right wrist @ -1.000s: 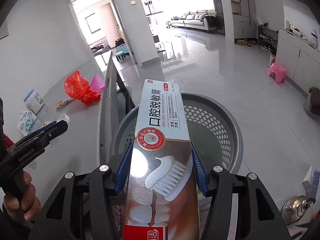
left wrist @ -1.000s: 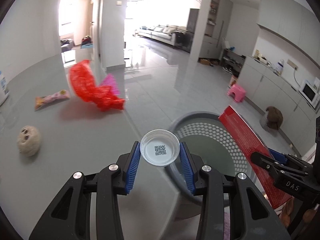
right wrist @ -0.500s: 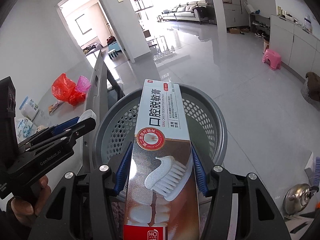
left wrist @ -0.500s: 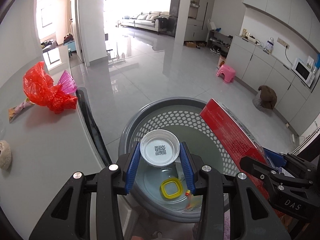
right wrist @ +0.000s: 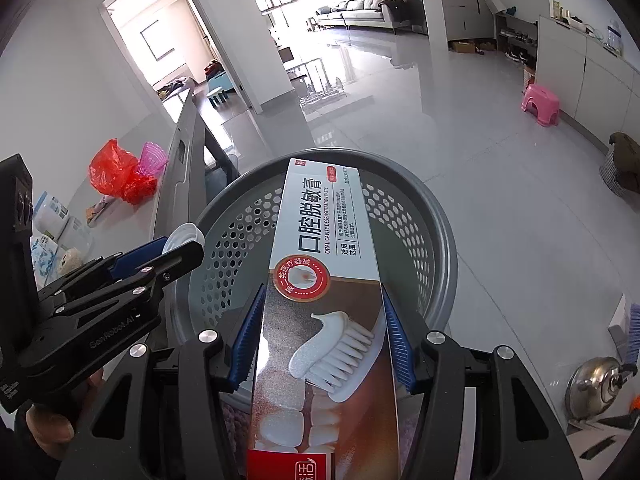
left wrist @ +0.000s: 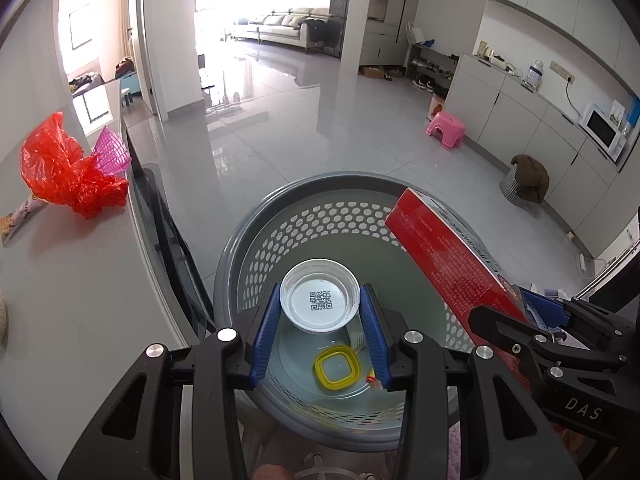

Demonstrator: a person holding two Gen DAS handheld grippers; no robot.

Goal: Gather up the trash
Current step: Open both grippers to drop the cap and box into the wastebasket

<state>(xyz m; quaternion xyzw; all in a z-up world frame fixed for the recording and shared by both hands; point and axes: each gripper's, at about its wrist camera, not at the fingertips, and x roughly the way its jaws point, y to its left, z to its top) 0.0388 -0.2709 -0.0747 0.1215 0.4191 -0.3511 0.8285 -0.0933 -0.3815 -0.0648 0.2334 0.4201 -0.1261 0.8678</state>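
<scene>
My left gripper [left wrist: 320,312] is shut on a small white plastic lid [left wrist: 320,299] with a QR code, held over the grey perforated basket [left wrist: 280,236]. My right gripper [right wrist: 322,328] is shut on a long toothpaste box [right wrist: 320,248], which sticks out over the same basket [right wrist: 432,240]. In the left wrist view the box [left wrist: 448,264] shows its red side at the right. A yellow square ring [left wrist: 338,369] lies on the basket's bottom. A red plastic bag [left wrist: 64,168] and a pink cup [left wrist: 110,154] lie on the grey table [left wrist: 80,300].
A snack wrapper [left wrist: 16,220] lies at the table's left edge. A dark chair back [left wrist: 164,220] stands between table and basket. White packets [right wrist: 56,220] sit on the table. A pink stool [left wrist: 446,128] is on the glossy floor, a kettle [right wrist: 596,384] at lower right.
The left gripper has carried the lid from above the table's edge to over the basket's inside. The right gripper with the box has sunk slightly closer to the basket.
</scene>
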